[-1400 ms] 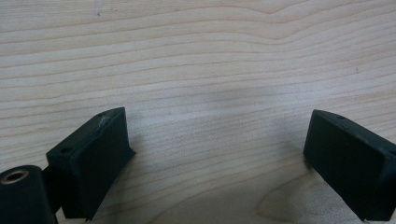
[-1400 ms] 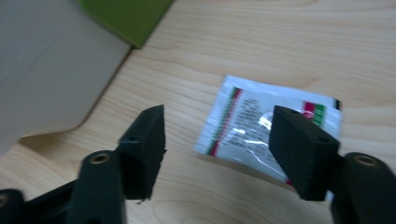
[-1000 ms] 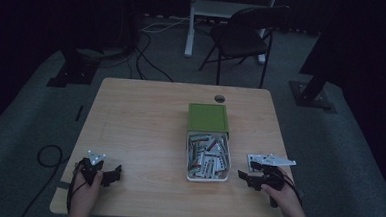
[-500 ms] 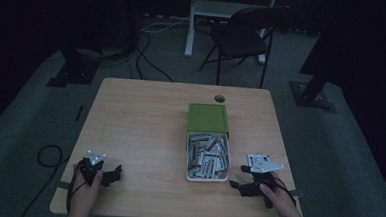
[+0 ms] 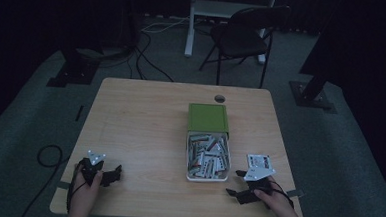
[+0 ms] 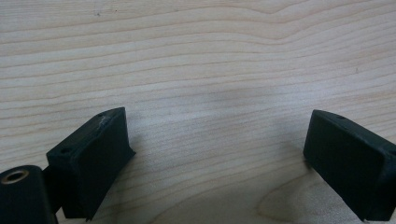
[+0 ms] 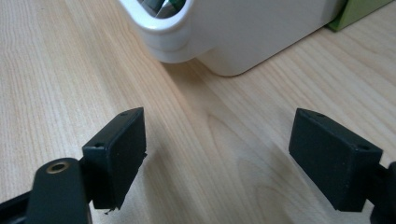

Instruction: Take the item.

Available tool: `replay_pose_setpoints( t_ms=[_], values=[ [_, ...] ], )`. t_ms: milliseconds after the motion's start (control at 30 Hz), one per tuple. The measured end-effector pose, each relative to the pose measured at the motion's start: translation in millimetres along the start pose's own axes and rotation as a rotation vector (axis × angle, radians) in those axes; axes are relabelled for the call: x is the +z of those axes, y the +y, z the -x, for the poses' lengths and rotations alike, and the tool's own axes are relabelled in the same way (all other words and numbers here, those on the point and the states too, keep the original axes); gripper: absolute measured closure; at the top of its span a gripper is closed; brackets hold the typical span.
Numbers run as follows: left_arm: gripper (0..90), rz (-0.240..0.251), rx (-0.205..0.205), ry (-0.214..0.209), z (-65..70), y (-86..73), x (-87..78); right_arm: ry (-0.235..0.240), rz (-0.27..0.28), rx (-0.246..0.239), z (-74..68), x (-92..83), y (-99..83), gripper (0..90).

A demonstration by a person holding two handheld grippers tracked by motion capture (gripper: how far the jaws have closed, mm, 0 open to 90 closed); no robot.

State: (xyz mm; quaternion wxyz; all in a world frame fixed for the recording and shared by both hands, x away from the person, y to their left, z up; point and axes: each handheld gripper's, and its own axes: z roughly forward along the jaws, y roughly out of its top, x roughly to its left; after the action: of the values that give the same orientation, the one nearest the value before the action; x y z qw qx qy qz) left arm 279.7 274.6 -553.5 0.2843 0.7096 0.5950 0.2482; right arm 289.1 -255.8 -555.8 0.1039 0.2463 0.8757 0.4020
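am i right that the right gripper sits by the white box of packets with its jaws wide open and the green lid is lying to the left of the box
Not quite. The green lid lies on the table just beyond the far end of the white box, touching it, not to its left; the high view shows this. The rest holds: the right gripper sits near the box's corner with its jaws wide open and nothing between them.

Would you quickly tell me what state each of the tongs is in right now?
Left tongs: open, holding nothing.
Right tongs: open, holding nothing.
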Motion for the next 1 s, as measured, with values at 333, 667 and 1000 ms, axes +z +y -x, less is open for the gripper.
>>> replay_pose_setpoints(
  t_ms=[333, 667, 1000],
  values=[
    [7.8, 0.000, 0.001, 0.000, -0.1, 0.0, 0.0, 0.001, -0.044, -0.025, -2.5, 4.2, 0.2, 14.4],
    [7.8, 0.001, 0.000, 0.001, 0.1, 0.0, 0.1, 0.003, -0.047, -0.025, -2.7, 4.7, 0.4, 12.8],
    [7.8, 0.002, 0.079, -0.073, 6.1, -0.2, -0.1, -0.006, -0.045, -0.014, -3.6, 4.8, 0.4, 12.8]
  ],
)
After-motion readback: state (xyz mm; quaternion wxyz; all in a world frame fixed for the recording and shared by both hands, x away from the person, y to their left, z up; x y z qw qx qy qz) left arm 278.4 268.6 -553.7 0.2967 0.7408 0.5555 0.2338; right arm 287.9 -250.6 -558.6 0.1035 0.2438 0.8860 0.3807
